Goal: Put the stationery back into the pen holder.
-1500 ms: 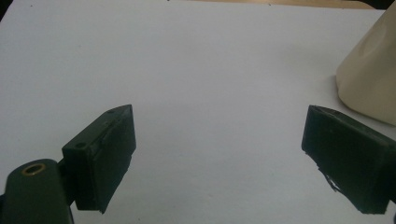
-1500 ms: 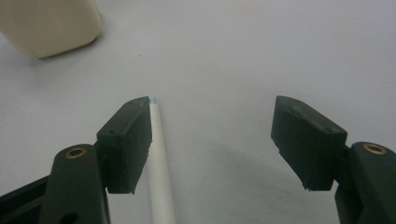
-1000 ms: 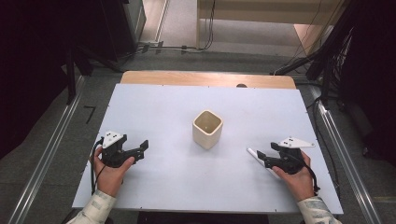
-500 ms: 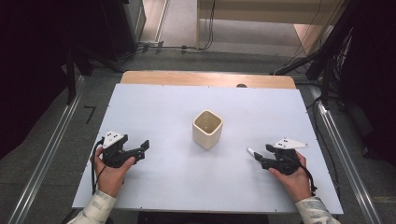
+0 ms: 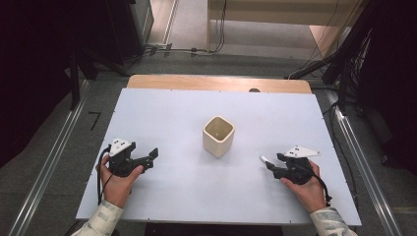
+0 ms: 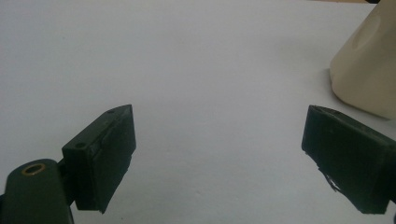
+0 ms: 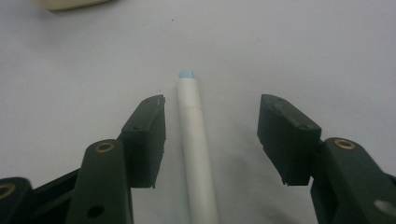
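Since a second ago your right gripper (image 7: 211,140) has been closing its jaws around the white pen (image 7: 196,149), which lies between them but is not yet pinched; little else has shifted. On the pale worktop (image 5: 172,113), the cream square cup (image 5: 218,136) stands upright in the middle, well apart from both hands. Your left gripper (image 6: 219,154) rests at the near left, jaws spread wide with nothing between them. That pen lies flat near your right hand, blue-tipped end pointing away. It looks light, stiff and smooth, likely to roll, so take it mid-barrel, squarely across its width.
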A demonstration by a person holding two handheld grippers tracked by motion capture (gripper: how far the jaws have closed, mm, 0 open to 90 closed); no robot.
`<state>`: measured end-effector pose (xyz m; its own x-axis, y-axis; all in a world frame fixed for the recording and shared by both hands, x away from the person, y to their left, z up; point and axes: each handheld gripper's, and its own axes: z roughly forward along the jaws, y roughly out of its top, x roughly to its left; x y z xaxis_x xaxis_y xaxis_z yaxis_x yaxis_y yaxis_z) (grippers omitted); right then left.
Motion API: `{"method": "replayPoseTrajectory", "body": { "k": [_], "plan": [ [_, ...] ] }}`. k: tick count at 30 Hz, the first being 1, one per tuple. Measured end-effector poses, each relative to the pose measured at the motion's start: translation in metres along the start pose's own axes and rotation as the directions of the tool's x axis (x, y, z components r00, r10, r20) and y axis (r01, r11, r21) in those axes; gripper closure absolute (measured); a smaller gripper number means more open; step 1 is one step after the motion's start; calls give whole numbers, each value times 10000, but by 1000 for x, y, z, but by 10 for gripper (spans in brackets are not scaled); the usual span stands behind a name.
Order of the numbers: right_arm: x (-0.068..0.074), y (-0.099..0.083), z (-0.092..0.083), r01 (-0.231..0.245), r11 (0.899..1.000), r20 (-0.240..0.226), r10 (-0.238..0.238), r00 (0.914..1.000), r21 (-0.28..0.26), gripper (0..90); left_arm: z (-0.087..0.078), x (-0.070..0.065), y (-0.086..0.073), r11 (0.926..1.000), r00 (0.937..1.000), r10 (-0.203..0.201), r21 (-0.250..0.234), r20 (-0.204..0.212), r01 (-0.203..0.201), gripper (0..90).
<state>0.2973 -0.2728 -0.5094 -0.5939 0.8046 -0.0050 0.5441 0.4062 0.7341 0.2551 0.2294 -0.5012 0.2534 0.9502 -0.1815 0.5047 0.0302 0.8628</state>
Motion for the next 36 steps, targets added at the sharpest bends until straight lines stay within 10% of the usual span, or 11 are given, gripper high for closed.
{"method": "replayPoseTrajectory", "body": {
  "k": [36],
  "plan": [
    [6,-1,5,157,9988,-20,-156,9999,458,761,-1,-1,0,10000,9999,-57,-27,106,58,108]
  ]
}}
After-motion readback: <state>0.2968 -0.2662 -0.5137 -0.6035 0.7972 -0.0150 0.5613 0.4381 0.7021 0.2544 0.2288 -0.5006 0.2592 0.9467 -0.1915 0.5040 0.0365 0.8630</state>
